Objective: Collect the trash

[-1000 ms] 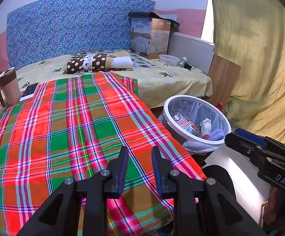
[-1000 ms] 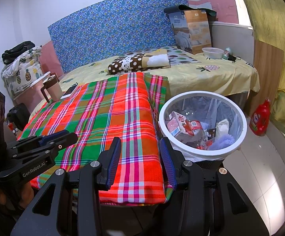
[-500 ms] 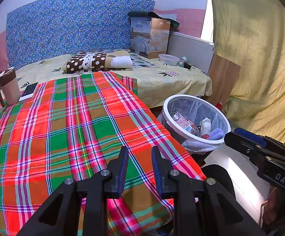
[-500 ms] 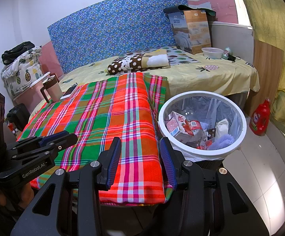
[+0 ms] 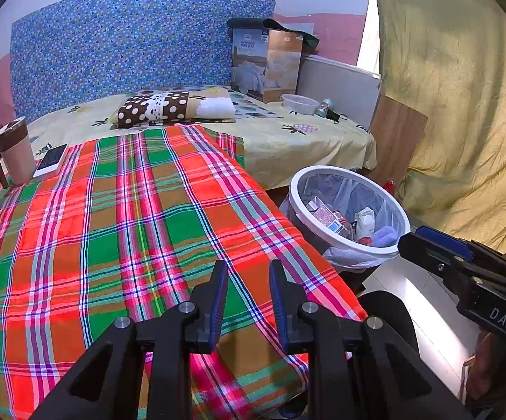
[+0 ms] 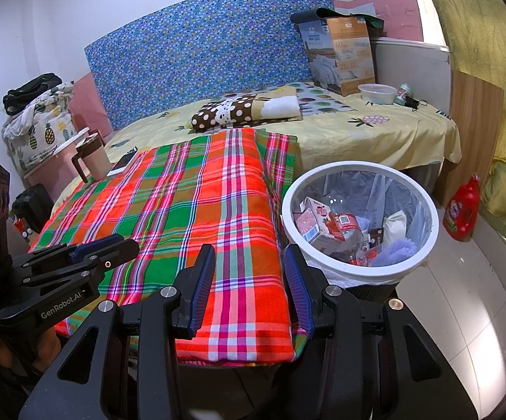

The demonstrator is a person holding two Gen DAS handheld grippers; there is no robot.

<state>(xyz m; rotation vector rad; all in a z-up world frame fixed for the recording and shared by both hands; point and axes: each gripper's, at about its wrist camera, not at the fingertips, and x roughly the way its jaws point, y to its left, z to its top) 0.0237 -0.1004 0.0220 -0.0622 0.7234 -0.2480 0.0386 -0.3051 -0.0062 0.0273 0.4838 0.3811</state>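
A white-rimmed trash bin [image 6: 427,206] with a clear liner stands on the floor right of the plaid-covered table [image 6: 197,203]. It holds a pink carton [image 6: 314,225], a white pouch [image 6: 394,224] and other wrappers. The bin also shows in the left wrist view [image 5: 296,189]. My left gripper [image 5: 246,273] is open and empty above the plaid cloth near its front edge. My right gripper [image 6: 249,259] is open and empty over the cloth's front right corner, just left of the bin.
A brown lidded mug [image 5: 15,154] and a phone [image 5: 50,160] sit at the table's far left. Behind is a bed [image 6: 375,129] with a folded blanket [image 6: 246,110], a plastic bowl [image 6: 377,92] and a box [image 6: 340,56]. A red detergent bottle [image 6: 462,210] stands on the floor.
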